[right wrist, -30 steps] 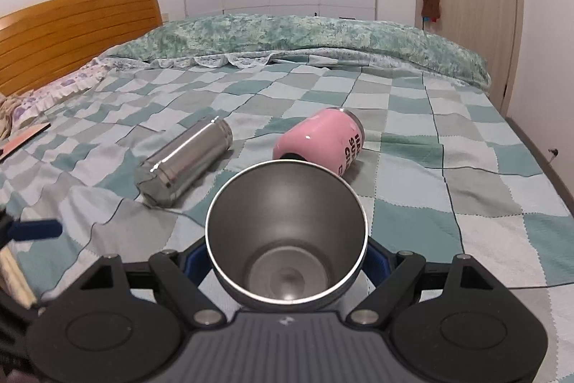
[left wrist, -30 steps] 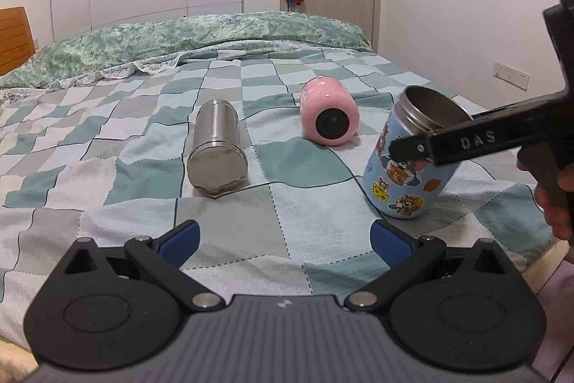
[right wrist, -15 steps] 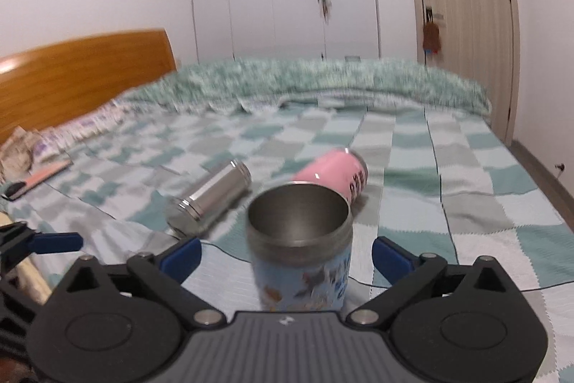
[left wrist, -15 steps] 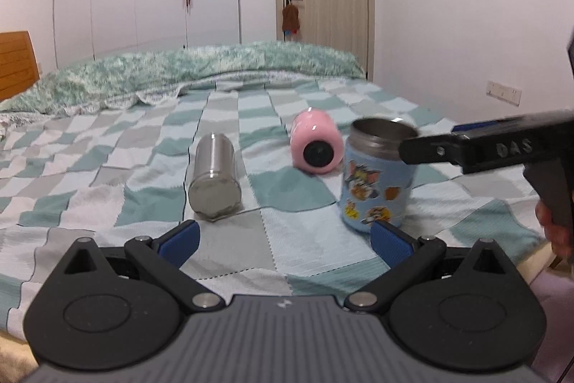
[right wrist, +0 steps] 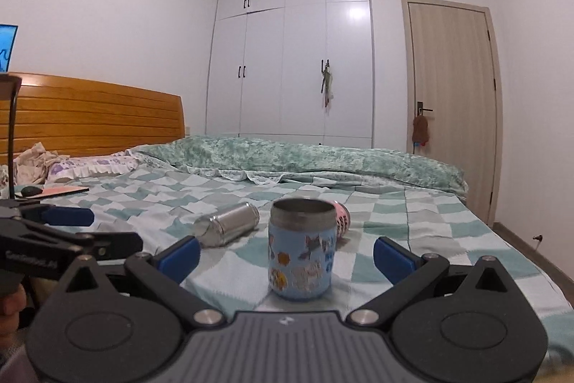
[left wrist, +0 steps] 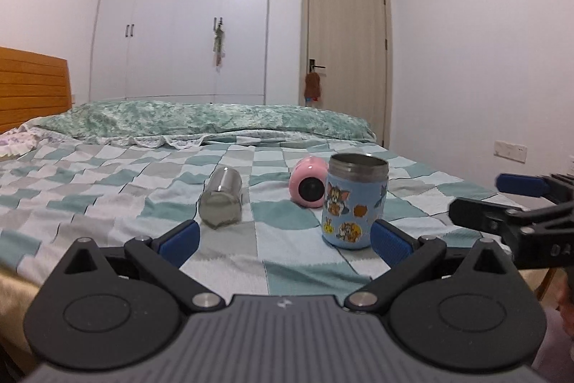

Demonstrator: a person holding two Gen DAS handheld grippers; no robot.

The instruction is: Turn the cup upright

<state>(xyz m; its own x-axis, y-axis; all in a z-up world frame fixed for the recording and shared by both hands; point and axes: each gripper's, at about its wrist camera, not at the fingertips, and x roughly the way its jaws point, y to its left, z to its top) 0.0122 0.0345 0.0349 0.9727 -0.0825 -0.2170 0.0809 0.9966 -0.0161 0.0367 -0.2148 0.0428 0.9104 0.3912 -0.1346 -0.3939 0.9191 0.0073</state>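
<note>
A light blue cup with cartoon stickers [left wrist: 353, 203] stands upright, mouth up, on the checked bedspread [left wrist: 107, 189]. It also shows in the right wrist view [right wrist: 302, 253]. My right gripper [right wrist: 286, 255] is open, its blue pads wide apart and drawn back from the cup, touching nothing. My left gripper [left wrist: 285, 241] is open and empty, low over the near edge of the bed. The right gripper shows at the right of the left wrist view [left wrist: 516, 203].
A steel cup [left wrist: 220, 201] lies on its side left of the blue cup. A pink cup [left wrist: 308, 183] lies on its side just behind it. A green quilt [left wrist: 201, 122] is bunched at the far side. A wooden headboard [right wrist: 89, 117] stands at the left.
The right gripper set the blue cup upright on the bed, opened and drew back from it. Both grippers have dropped lower and tilted up.
</note>
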